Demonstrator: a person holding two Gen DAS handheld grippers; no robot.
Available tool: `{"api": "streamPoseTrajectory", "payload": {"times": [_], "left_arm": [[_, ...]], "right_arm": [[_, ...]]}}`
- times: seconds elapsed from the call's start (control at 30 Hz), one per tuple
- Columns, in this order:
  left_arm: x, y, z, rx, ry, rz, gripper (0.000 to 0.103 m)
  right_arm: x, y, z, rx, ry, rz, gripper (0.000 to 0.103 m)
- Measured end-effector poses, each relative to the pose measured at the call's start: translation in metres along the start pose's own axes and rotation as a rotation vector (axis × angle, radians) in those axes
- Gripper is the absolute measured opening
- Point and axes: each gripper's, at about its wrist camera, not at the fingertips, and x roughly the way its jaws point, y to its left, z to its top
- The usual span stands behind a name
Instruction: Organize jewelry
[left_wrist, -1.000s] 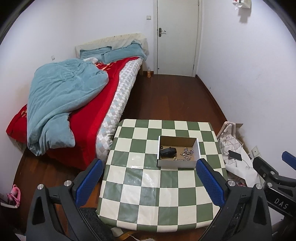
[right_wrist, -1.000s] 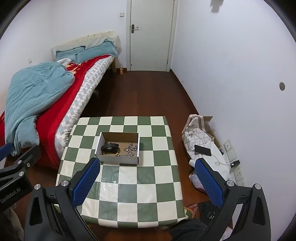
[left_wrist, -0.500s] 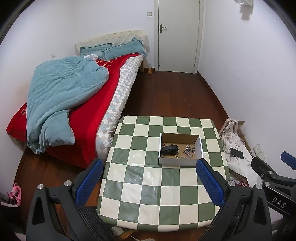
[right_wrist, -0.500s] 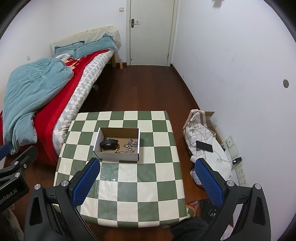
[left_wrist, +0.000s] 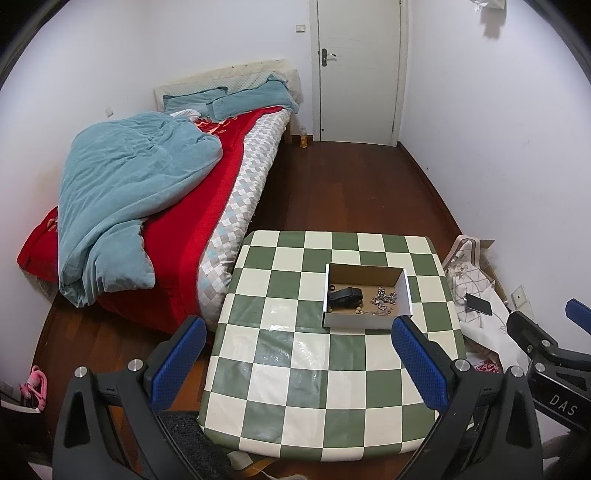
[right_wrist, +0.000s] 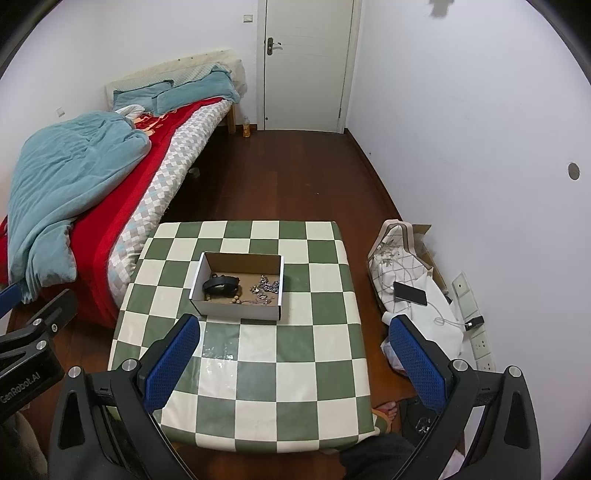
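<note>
An open cardboard box (left_wrist: 366, 322) (right_wrist: 236, 309) sits on the green-and-white checked table (left_wrist: 295, 373) (right_wrist: 295, 373). Inside lie a black band (left_wrist: 346, 294) (right_wrist: 220, 285), silver chain jewelry (left_wrist: 384, 298) (right_wrist: 264, 287) and a few beads (right_wrist: 235, 301). My left gripper (left_wrist: 297, 328) is open and empty, held high above the table's near side. My right gripper (right_wrist: 295, 325) is also open and empty, high above the table. Each gripper shows at the other view's edge.
A bed (left_wrist: 207, 206) with a red cover and blue duvet stands left of the table. A bag (right_wrist: 397, 254), a phone (right_wrist: 410, 293) and wall sockets (right_wrist: 476, 332) lie on the right. A white door (left_wrist: 358, 70) is at the far end. A foot (right_wrist: 386, 410) shows below the table.
Both grippers have risen and tilted a little, so the table and box sit slightly lower and farther in view. Both stay open.
</note>
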Motion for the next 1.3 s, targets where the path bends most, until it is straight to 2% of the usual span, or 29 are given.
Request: {"api": "streamPoseTrajectory", "payload": {"times": [1.3], "left_arm": [[-0.014,-0.002,0.008,-0.006,-0.04,0.015,0.102]], "right_arm": [[-0.01,-0.004,0.008,0.008,-0.02,0.015,0.103]]}}
